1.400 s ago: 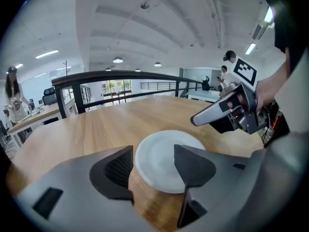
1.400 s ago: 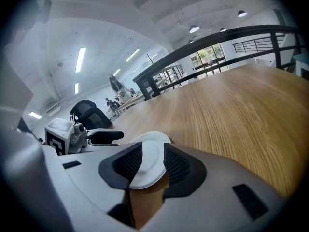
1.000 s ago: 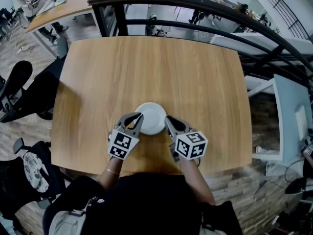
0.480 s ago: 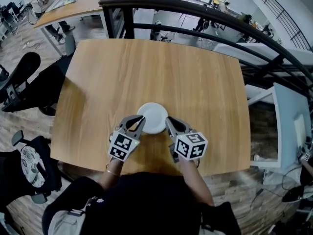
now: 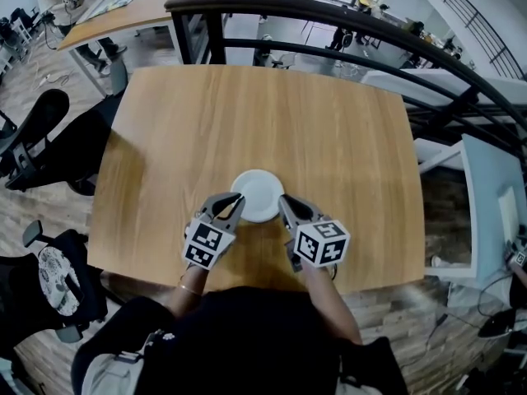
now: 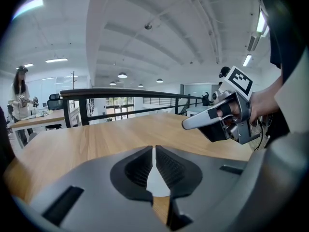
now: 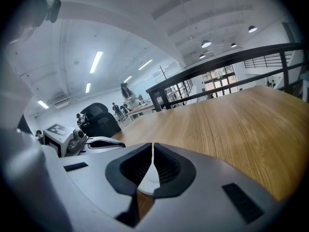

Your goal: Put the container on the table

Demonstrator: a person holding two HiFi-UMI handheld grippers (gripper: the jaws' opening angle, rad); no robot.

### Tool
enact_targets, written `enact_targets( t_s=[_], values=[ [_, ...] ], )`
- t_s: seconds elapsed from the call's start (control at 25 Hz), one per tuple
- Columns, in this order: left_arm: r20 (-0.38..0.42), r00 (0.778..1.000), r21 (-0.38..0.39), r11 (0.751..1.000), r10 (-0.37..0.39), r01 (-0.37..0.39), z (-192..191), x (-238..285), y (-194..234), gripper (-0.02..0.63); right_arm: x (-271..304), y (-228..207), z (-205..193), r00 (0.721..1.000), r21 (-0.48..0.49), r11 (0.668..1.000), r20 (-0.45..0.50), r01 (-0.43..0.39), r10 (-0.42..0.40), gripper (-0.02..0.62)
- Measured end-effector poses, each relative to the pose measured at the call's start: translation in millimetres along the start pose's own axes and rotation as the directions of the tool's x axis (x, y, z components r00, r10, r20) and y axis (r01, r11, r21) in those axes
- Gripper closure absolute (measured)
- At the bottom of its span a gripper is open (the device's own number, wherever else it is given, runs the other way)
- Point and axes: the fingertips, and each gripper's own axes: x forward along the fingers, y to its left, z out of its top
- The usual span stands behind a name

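Observation:
A round white container point(image 5: 258, 194) rests on the wooden table point(image 5: 247, 113), close to its near edge. My left gripper point(image 5: 238, 197) meets its left rim and my right gripper point(image 5: 282, 200) meets its right rim. In the left gripper view the jaws point(image 6: 153, 151) are pressed together, with a sliver of the white container point(image 6: 157, 183) between the pads, and the right gripper point(image 6: 187, 124) shows at the right. The right gripper view shows the same: jaws point(image 7: 152, 149) shut with a white edge point(image 7: 148, 179) between them. Both grippers point slightly downward.
A black railing point(image 5: 346, 19) runs past the table's far edge. Office chairs point(image 5: 37, 146) stand at the left, and another desk point(image 5: 99, 11) lies at the upper left. A pale desk point(image 5: 486, 188) is at the right. The person's body is at the near edge.
The head view has shifted a little. The container and both grippers stay where they were on the table.

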Motion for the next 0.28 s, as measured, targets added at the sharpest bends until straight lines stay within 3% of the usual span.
enact_targets(
  t_s=[0.28],
  values=[
    [0.007,1.0,-0.035,0.999,-0.001,0.001,0.6,2.2,4.4,0.574,1.0,-4.1,1.4,1.0,0.007,1.0,-0.008,0.008,-0.008,0.569]
  ],
)
